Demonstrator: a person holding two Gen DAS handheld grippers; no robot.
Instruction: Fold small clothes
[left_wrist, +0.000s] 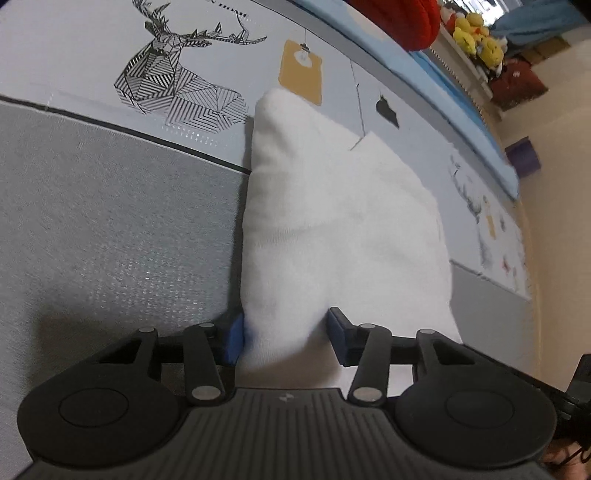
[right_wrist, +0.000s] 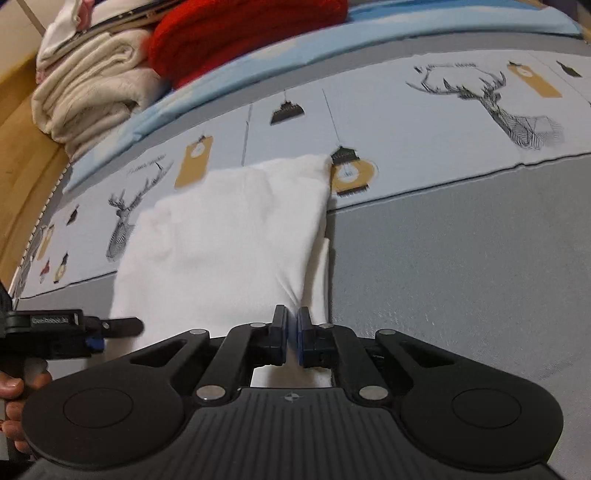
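Note:
A small white garment (left_wrist: 332, 221) lies partly folded on a grey and deer-print bed cover (left_wrist: 110, 229). My left gripper (left_wrist: 286, 334) is open, its blue-padded fingers on either side of a bunched near edge of the cloth. In the right wrist view the same white garment (right_wrist: 229, 236) lies ahead, and my right gripper (right_wrist: 292, 332) is shut on its near right corner. The left gripper also shows in the right wrist view (right_wrist: 110, 328) at the cloth's near left edge.
A stack of folded cream cloth (right_wrist: 92, 92) and a red knit item (right_wrist: 240, 33) lie at the far side on a light blue sheet (right_wrist: 406, 37). Yellow plush toys (left_wrist: 476, 40) sit on a far shelf. A wooden edge (right_wrist: 22, 166) runs at left.

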